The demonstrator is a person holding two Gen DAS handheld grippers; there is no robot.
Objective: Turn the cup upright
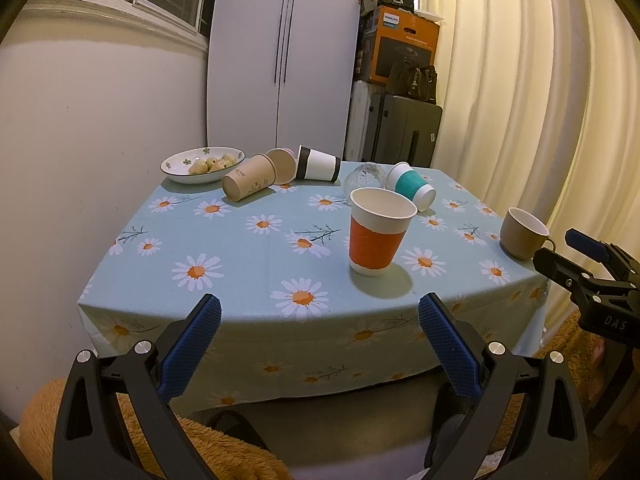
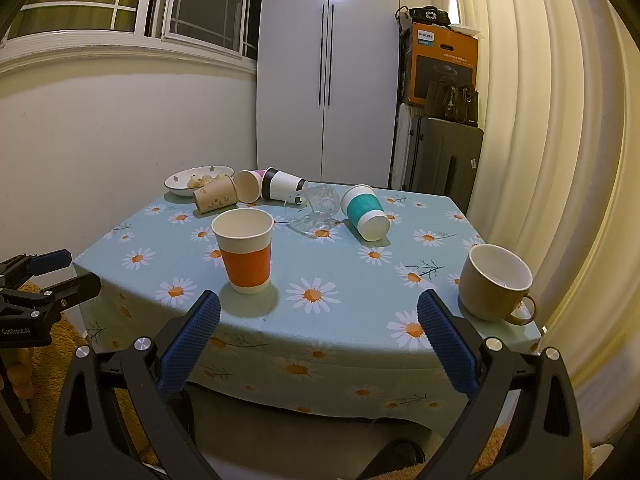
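Both hand-held grippers, left [image 1: 319, 318] and right [image 2: 319, 316], gaped empty; mid-frame, a pink cup [image 2: 260, 175] lay mostly hidden behind a black-banded cup [image 2: 282, 189].

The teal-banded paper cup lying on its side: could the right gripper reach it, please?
Probably yes: the right gripper is open, and bare cloth lies before the teal-banded paper cup; a tipped clear glass lies close beside it.

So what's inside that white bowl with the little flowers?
The bowl holds a few small, round, pale-brown snacks, maybe cookies or puffs; they are too small to name. The bottom under them is hidden, and the brown paper cup covers part of the bowl in the right wrist view.
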